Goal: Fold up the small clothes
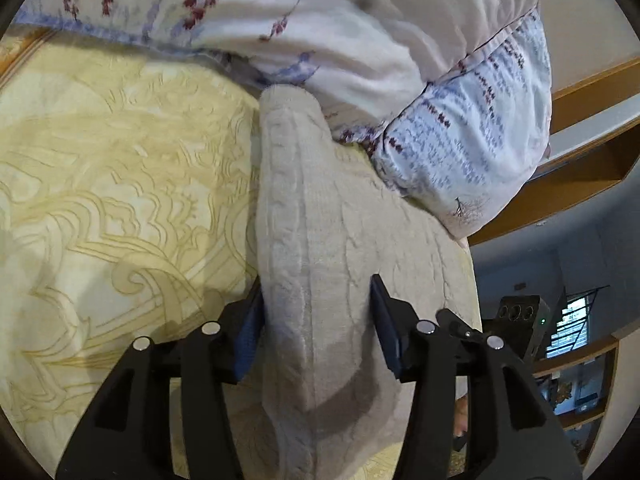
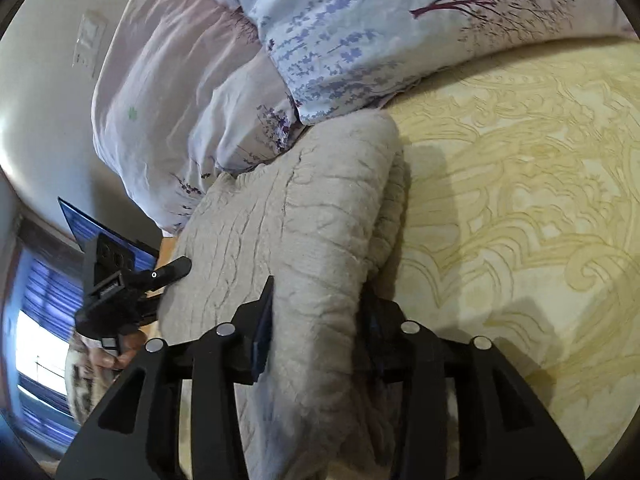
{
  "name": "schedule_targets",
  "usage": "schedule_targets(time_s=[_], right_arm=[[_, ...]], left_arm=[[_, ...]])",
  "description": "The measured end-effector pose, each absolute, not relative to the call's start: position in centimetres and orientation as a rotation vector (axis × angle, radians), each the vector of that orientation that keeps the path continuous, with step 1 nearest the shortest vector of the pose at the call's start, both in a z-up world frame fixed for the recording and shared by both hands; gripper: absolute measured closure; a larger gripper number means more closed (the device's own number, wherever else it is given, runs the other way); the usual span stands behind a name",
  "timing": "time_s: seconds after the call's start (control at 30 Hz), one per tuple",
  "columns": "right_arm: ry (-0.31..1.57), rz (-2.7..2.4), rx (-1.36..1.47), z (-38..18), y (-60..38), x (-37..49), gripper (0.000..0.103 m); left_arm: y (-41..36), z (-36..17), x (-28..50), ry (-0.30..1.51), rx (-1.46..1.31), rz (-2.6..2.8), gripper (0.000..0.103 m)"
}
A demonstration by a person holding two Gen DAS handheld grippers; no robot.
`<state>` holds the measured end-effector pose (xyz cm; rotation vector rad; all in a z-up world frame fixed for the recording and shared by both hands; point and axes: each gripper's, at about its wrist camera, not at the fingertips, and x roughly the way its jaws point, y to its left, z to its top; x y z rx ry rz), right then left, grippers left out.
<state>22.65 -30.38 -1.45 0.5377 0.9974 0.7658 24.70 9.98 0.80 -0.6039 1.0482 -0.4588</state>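
Left wrist, sweater (image 1: 320,240) between gripper (image 1: 318,304) fingers

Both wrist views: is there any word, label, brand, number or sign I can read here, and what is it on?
None can be read for certain.
A small white mark, perhaps "0", on the left gripper: too small to be sure.
A pale label lower on that gripper's body: too blurred to read.
The beige knit garment, the yellow bedspread and the floral duvet carry patterns only.

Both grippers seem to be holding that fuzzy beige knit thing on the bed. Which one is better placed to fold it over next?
Probably the right gripper. It holds the beige knit garment beside the bare yellow bedspread, so there is room to lay the fold. The left gripper holds the side near the bed's edge.
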Motion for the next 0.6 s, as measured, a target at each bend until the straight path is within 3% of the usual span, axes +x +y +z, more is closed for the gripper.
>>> schedule_targets(time_s=[0.27,0.33,0.6], right_arm=[[0.938,0.724,0.627,-0.3,-32.5,23.4,0.061],[0.938,0.740,0.599,-0.3,-31.6,23.3,0.089],[0.901,0.595,0.566,-0.6,-31.5,24.5,0.094]], left_arm=[[8.3,6.8,20.4,0.840,-0.425,-0.481,0.045],[6.8,7.0,19.2,0.848,-0.362,-0.519,0.042],[3.6,5.9,19.7,0.899,-0.291,-0.538,0.040]])
